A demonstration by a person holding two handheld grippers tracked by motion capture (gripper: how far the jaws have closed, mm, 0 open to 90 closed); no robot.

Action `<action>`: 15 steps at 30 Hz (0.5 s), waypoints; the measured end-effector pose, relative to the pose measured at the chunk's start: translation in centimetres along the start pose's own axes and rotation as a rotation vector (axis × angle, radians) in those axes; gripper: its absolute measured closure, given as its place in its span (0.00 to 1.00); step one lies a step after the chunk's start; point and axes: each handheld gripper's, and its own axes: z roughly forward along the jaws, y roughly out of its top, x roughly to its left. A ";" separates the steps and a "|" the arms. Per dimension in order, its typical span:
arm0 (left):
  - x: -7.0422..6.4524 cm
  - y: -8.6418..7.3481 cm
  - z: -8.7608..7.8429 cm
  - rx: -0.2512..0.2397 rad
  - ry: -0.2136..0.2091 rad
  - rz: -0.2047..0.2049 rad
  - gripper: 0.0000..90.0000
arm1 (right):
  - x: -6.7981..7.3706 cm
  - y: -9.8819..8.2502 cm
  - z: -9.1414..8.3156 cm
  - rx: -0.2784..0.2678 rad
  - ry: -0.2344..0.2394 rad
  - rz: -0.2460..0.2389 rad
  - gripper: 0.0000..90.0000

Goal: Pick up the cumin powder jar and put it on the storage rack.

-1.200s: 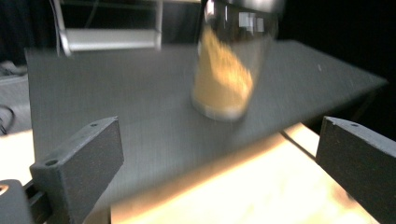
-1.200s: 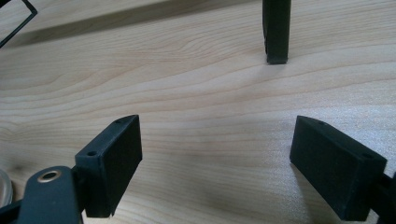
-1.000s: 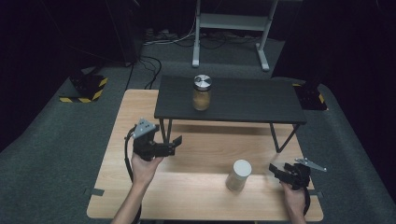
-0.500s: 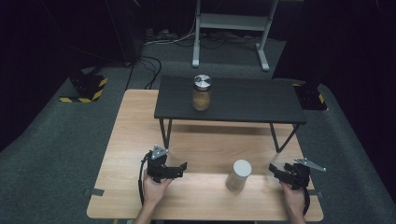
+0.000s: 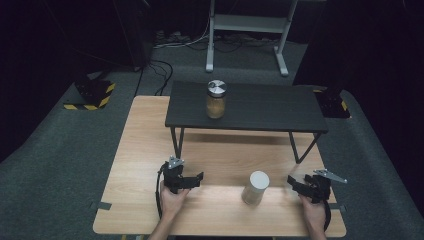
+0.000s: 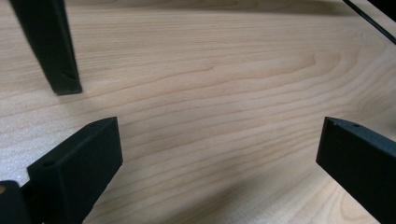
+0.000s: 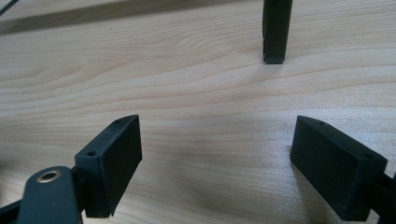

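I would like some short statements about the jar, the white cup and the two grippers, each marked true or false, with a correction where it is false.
1. The jar stands on the dark raised shelf. True.
2. The left gripper is shut on the white cup. False: its jaws are wide apart with nothing between them, and the cup stands apart to its right.
3. The white cup stands upright on the wooden table, between the two grippers. True.
4. The right gripper holds the jar. False: its jaws are open over bare wood.
5. The jar has no lid. False: a silver lid closes it.
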 end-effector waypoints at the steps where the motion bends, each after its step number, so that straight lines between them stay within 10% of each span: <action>1: 0.0 0.0 0.0 0.000 0.000 0.000 0.01 | 0.0 0.0 0.0 0.000 0.000 0.000 0.18; 15: -0.1 -0.1 0.3 0.000 0.021 -0.017 0.01 | 0.8 0.2 0.2 0.010 -0.030 -0.027 0.17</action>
